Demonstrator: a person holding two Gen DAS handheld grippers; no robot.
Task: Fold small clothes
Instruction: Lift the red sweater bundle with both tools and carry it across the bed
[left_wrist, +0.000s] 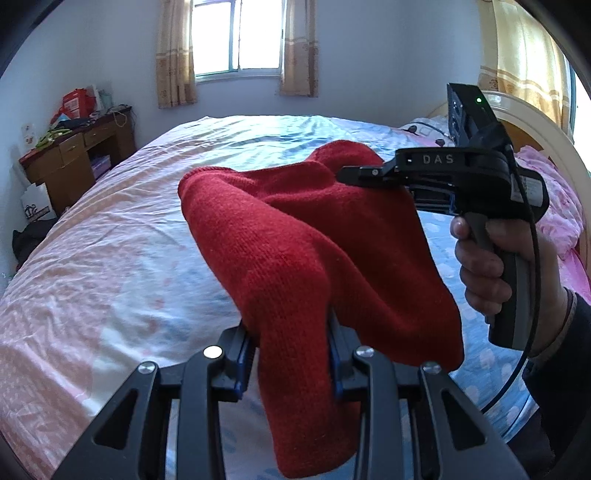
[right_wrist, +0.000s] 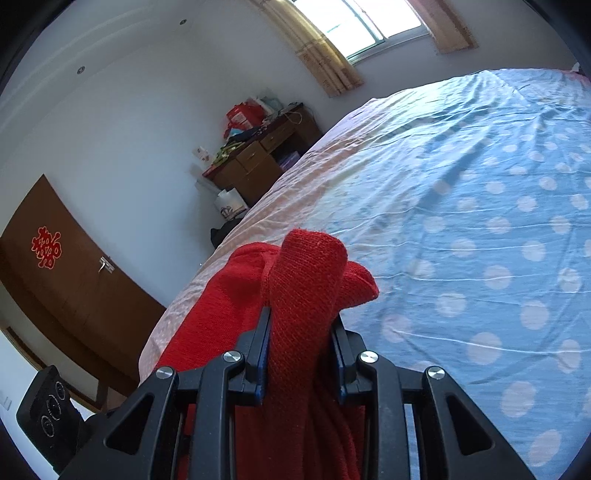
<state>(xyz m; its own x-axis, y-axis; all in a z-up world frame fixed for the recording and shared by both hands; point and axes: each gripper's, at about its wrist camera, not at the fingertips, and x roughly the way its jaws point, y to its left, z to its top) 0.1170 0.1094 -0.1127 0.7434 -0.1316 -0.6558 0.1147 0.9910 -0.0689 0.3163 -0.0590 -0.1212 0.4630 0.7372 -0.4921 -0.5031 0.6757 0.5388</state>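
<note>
A small red knitted garment (left_wrist: 295, 240) hangs in the air above the bed, held by both grippers. My left gripper (left_wrist: 291, 339) is shut on one bunched end of it at the bottom of the left wrist view. My right gripper (left_wrist: 354, 175) is shut on the other end, seen from the side with a hand on its handle. In the right wrist view the right gripper (right_wrist: 301, 325) clamps a roll of the red garment (right_wrist: 306, 273), and more red cloth hangs to the left below the jaws.
The bed (left_wrist: 110, 240) carries a pink and blue dotted sheet (right_wrist: 480, 221). A wooden desk (left_wrist: 77, 162) with clutter stands at the far left wall. A pink quilt (left_wrist: 554, 206) lies by the headboard at the right. A brown door (right_wrist: 74, 280) is at the left.
</note>
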